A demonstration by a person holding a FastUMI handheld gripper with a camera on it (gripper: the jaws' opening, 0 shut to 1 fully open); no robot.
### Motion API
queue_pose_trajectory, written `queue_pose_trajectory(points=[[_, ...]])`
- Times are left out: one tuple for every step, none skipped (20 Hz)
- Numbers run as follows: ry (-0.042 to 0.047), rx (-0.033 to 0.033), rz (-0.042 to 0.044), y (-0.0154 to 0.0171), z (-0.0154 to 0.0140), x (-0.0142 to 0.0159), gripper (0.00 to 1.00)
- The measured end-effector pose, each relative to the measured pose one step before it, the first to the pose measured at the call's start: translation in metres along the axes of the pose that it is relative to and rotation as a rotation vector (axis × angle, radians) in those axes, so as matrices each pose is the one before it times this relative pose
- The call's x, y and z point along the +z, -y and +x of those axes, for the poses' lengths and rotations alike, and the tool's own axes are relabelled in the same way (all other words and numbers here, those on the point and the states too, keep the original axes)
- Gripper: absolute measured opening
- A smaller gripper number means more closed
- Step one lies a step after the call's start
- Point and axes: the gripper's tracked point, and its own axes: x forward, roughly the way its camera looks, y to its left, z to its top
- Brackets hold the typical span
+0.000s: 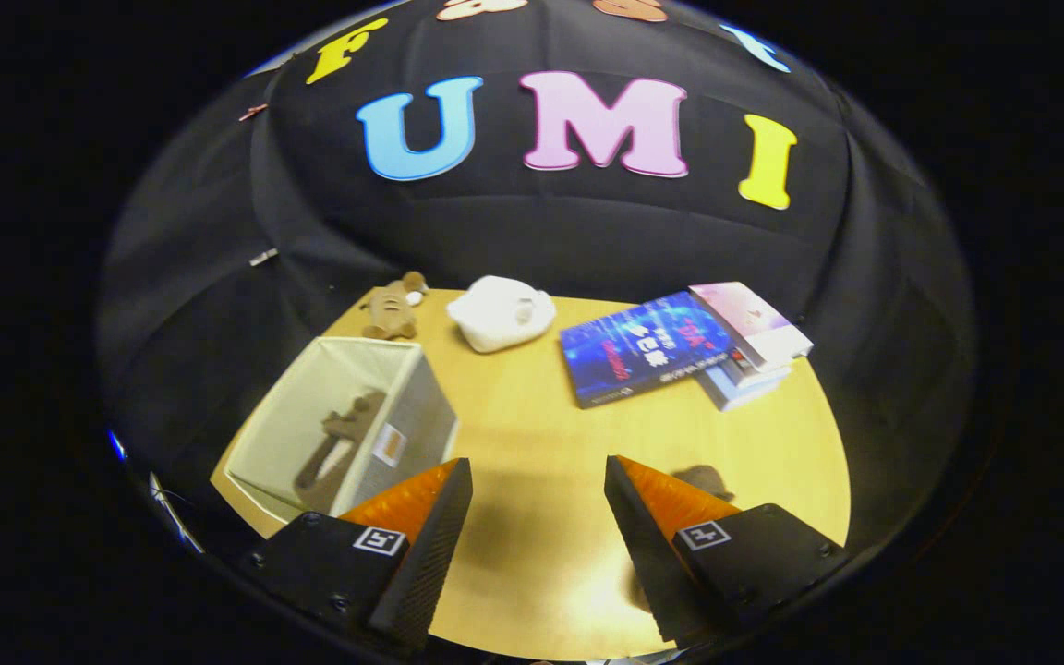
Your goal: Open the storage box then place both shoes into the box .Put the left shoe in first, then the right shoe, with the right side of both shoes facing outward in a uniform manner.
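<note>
Gripper: we are holding the gripper (pixel 538 476) above the table (pixel 541 443) with its fingers spread wide apart and nothing between them.
Storage box: we are seeing the storage box (pixel 329 420) standing open beyond the left finger, near the table's left edge.
Shoe: we are making out a dark shoe (pixel 338 443) lying inside the box; which shoe it is, we cannot tell.
Far side: a brown plush toy (pixel 393 309) and a white soft thing (pixel 501 312) are sitting beyond the box.
Books: a stack of books (pixel 680 346) is lying well beyond the right finger.
</note>
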Motion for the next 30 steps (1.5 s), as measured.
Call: queue_pose_trajectory(points=[[-0.01055,-0.03515,-0.00690,0.02271,-0.00435,-0.01150,0.92],[-0.01419,-0.03242,-0.00379,0.02056,-0.00011,-0.01164,0.92],[-0.01898,-0.02383,0.00313,0.01862,-0.00006,-0.01330,0.92],[-0.02040,-0.02137,0.01092,0.01637,0.00047,-0.01212,0.92],[-0.02515,-0.01990,0.01398,0.01593,0.00162,-0.01259,0.92],[-0.02332,-0.02191,0.01126,0.01457,0.00203,-0.01147,0.93],[-0.02240,-0.02467,0.00341,0.01480,0.01001,-0.01101,0.93],[-0.02398,-0.01971,0.00087,0.01168,0.00693,-0.01053,0.92],[-0.02215,-0.01192,0.00069,0.00748,0.00837,-0.01101,0.93],[-0.02258,-0.00893,-0.00685,0.00530,0.00797,-0.00870,0.93],[-0.01771,-0.00811,-0.01002,0.00457,0.01038,-0.00822,0.92],[-0.01898,-0.00138,-0.00988,0.00217,0.00974,-0.00584,0.91],[-0.02018,-0.00143,-0.00493,0.00190,0.00998,-0.00565,0.91],[-0.01644,-0.00414,0.00138,0.00202,0.00930,-0.00329,0.88],[-0.00766,-0.00326,0.00459,0.00138,0.01063,-0.00041,0.88],[-0.00174,-0.00366,0.00312,0.00105,0.00887,0.00245,0.86],[0.00084,-0.00892,-0.00156,0.00259,0.00803,0.00277,0.85],[-0.00265,-0.00360,-0.00030,0.00102,0.00789,0.00289,0.83],[-0.00893,0.00167,0.00354,-0.00127,0.00673,0.00093,0.80],[-0.00884,0.00441,0.00771,-0.00209,0.00582,0.00056,0.73],[-0.00762,0.00128,0.00362,-0.00193,0.00610,0.00065,0.69],[-0.01485,-0.00046,-0.00264,-0.00310,0.00578,-0.00193,0.57],[-0.00966,-0.03207,-0.01807,0.00372,0.00580,-0.00242,0.45],[0.00035,-0.01656,-0.01358,0.00259,0.00112,0.00020,0.34],[0.00708,-0.02242,-0.01118,0.00271,0.00117,0.00107,0.26],[0.00229,0.00498,0.00483,-0.00052,-0.00047,0.00040,0.11],[-0.00232,0.00880,0.00915,-0.00076,-0.00087,-0.00097,0.09],[-0.00672,0.02072,0.01942,-0.00230,-0.00171,-0.00094,0.09],[-0.00395,0.02834,0.03110,-0.00319,-0.00405,-0.00052,0.09],[0.00642,0.01368,0.02117,-0.00136,-0.00533,0.00117,0.09]])
